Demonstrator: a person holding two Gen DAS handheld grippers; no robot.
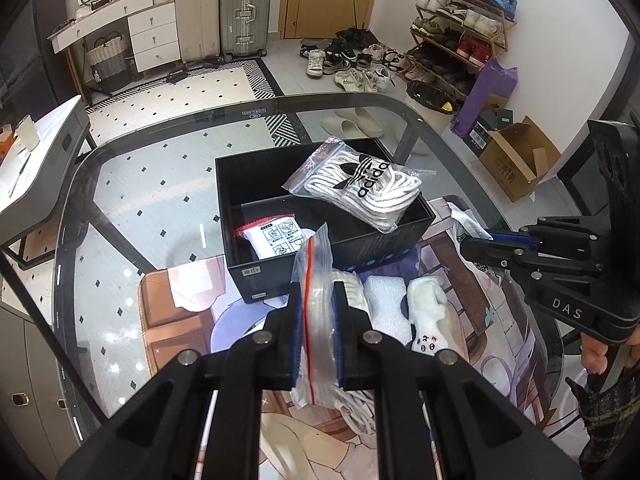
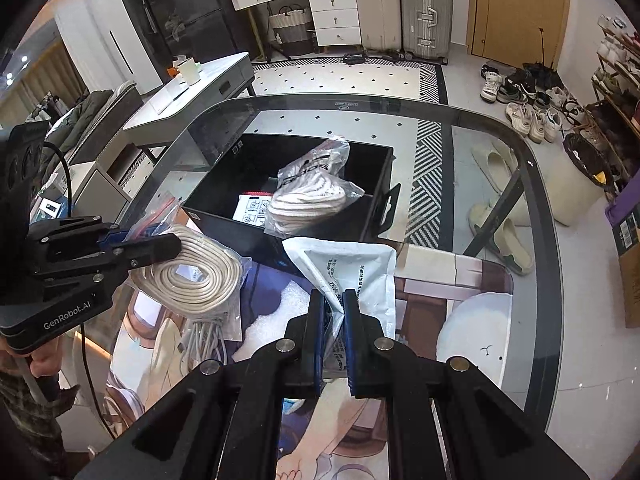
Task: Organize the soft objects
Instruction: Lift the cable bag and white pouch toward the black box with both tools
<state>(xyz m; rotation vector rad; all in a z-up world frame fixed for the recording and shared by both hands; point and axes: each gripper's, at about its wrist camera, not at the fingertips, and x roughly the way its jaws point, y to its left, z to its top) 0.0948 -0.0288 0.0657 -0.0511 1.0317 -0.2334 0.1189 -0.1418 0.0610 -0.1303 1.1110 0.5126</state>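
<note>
Left gripper (image 1: 318, 334) clamps a clear zip bag of cord (image 2: 192, 276), right gripper (image 2: 334, 340) clamps a white pouch (image 2: 360, 268), both above the mat (image 1: 168, 312) beside the black box (image 1: 288, 268).

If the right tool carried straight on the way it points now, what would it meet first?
Most likely the near wall of the black box. The right tool is shut on a white pouch and aims over the illustrated mat towards it. Depth is unclear, so it may meet the mat first.
</note>
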